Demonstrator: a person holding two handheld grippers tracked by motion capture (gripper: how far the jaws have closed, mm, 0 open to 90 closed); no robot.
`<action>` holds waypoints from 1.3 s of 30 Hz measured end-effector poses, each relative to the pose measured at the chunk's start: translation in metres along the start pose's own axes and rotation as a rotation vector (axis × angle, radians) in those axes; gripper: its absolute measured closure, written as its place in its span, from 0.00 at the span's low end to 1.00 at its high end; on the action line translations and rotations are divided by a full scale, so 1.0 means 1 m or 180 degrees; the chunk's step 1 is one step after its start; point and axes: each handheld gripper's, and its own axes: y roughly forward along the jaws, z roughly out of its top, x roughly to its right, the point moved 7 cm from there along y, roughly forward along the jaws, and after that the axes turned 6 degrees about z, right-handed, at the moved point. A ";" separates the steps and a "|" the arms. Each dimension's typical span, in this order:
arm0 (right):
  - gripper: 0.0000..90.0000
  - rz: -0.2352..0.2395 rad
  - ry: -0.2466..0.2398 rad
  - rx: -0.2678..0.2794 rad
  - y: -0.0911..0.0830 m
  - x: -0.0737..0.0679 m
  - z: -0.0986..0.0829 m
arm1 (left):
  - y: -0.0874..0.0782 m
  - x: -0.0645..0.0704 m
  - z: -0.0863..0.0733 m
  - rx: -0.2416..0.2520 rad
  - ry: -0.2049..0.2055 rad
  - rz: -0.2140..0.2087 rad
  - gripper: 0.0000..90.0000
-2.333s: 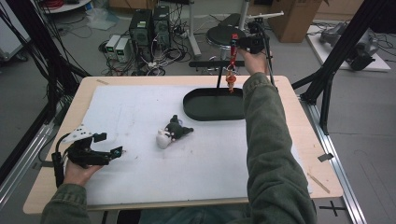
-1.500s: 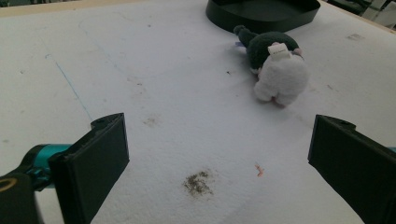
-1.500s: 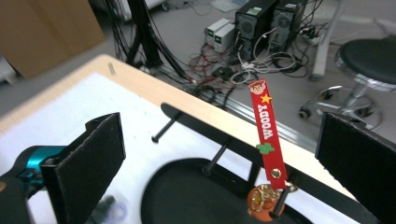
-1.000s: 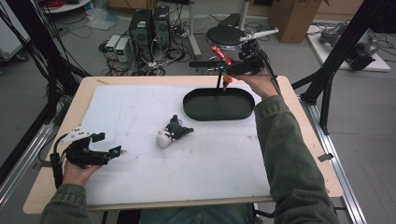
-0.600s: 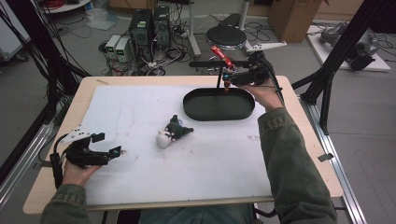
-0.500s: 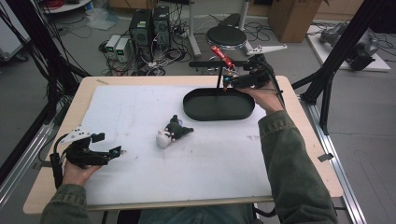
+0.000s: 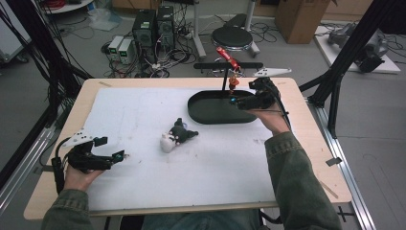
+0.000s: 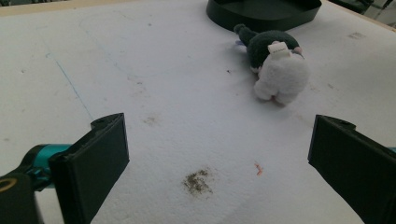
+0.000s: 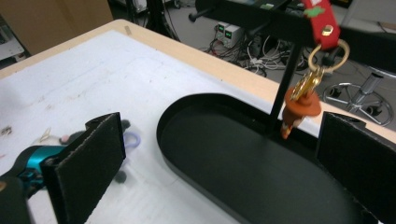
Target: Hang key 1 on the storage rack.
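Here, in the high view, your right tongs (image 7: 238,100) hover over the far right end of the black oval tray (image 7: 210,114), just below the orange charm (image 7: 233,82) that hangs from the stand's crossbar (image 7: 227,65). The risk, as I judge it, is a swing of those tongs into the charm or the thin post, which could tip the stand or knock the charm off its hook. Your left tongs (image 7: 111,154) rest low at the near left of the desk (image 7: 311,139), well apart from the plush toy (image 7: 175,136) lying ahead and to their right.

In the left gripper view, the left tongs (image 8: 219,158) stand wide apart and hold nothing; the plush toy (image 8: 275,60) lies beyond them, just short of the tray (image 8: 261,14). Close too early and you would pinch only the white mat (image 8: 140,70).

In the right gripper view, the right tongs (image 9: 224,158) are spread wide and empty, with the charm (image 9: 301,105) dangling from a key ring (image 9: 329,53) just beyond the right-hand jaw, not touching it.
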 end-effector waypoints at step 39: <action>0.01 -0.0048 0.0027 -0.0070 -0.028 -0.009 -0.089 | -0.002 -0.001 -0.002 -0.0020 -0.0032 0.0028 0.06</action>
